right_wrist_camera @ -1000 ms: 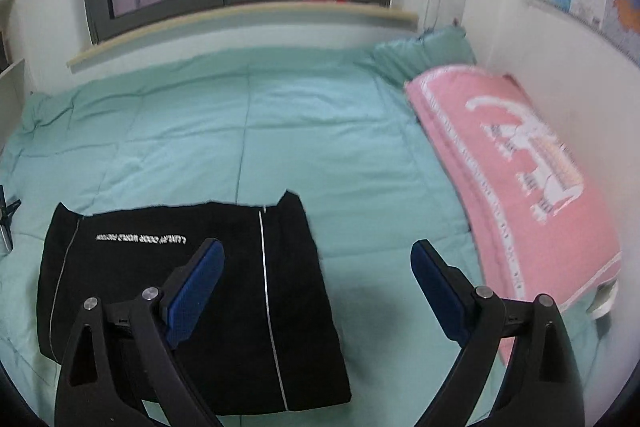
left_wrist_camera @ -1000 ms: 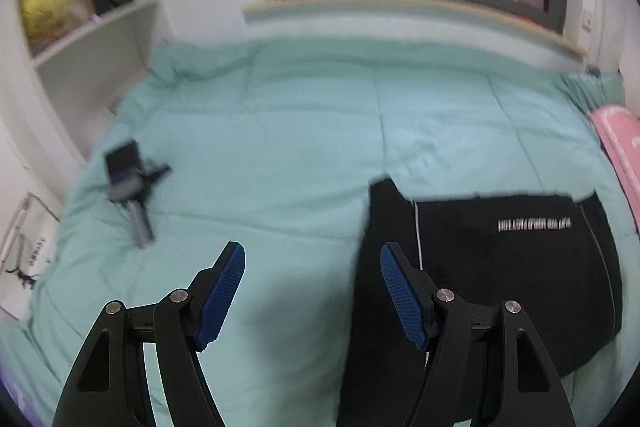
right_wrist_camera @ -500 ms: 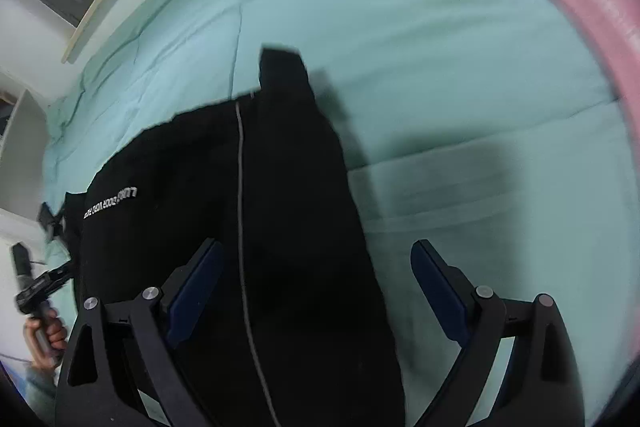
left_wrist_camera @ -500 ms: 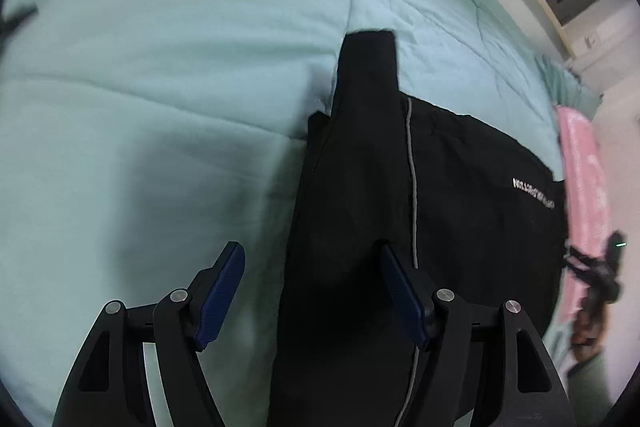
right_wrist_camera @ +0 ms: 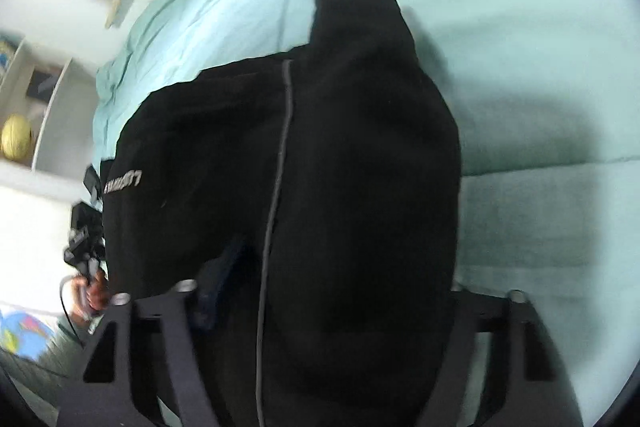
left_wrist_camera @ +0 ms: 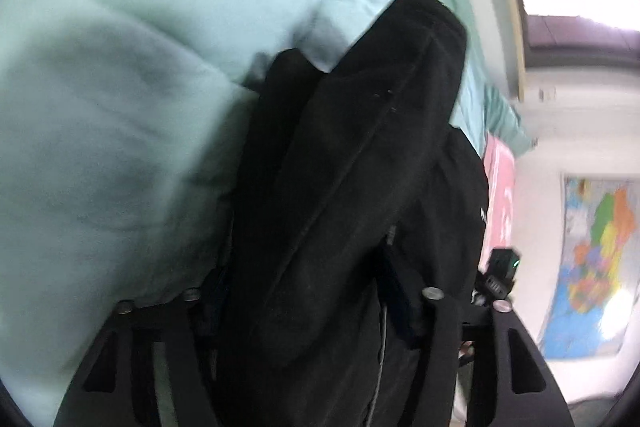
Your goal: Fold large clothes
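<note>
Black garment (left_wrist_camera: 344, 187) bunched on mint quilt (left_wrist_camera: 120, 67), covering both grippers' fingers; grip unreadable.
Right view alone shows grey piping (right_wrist_camera: 276, 187), white lettering (right_wrist_camera: 122, 183).

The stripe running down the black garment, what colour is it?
Grey, a thin line down the black garment; the stripe shows best in the right wrist view.

From my left wrist camera the black garment (left_wrist_camera: 344, 187) covers the left gripper (left_wrist_camera: 308, 291) — I can't make out either blue pad, so whether the jaws are apart or pinching cloth I cannot tell. The right gripper (right_wrist_camera: 324, 287) is much the same: one blue pad (right_wrist_camera: 218, 283) peeks out, the other is buried. The white lettering (right_wrist_camera: 122, 183) is too smeared to read, and the garment's near end runs off the bottom edge.
</note>
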`<action>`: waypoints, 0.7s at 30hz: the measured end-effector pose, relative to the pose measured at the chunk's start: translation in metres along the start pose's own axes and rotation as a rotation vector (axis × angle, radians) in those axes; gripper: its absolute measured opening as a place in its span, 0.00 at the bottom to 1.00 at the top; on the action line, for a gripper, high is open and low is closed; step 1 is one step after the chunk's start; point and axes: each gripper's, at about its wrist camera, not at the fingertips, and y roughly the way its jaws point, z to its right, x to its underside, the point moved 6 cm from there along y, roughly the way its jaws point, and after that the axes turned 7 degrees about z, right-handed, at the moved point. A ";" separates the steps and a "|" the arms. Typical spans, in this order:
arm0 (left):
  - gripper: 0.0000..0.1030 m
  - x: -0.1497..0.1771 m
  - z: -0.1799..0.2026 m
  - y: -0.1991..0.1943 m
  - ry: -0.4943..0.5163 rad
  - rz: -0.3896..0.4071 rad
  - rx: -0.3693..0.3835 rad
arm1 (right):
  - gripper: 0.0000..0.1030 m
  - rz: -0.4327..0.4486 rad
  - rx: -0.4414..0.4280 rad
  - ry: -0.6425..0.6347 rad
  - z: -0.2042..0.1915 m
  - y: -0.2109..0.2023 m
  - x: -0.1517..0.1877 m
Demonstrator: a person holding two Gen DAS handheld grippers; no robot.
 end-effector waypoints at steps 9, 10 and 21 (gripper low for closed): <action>0.60 0.014 0.017 0.009 0.035 0.039 -0.153 | 0.72 -0.061 -0.032 0.009 -0.007 0.024 0.003; 0.53 0.019 0.023 0.002 0.053 0.050 -0.153 | 0.63 -0.041 -0.036 -0.011 -0.012 0.015 0.004; 0.22 0.104 0.152 -0.111 0.266 0.209 0.007 | 0.31 0.166 -0.092 -0.165 -0.111 -0.105 0.055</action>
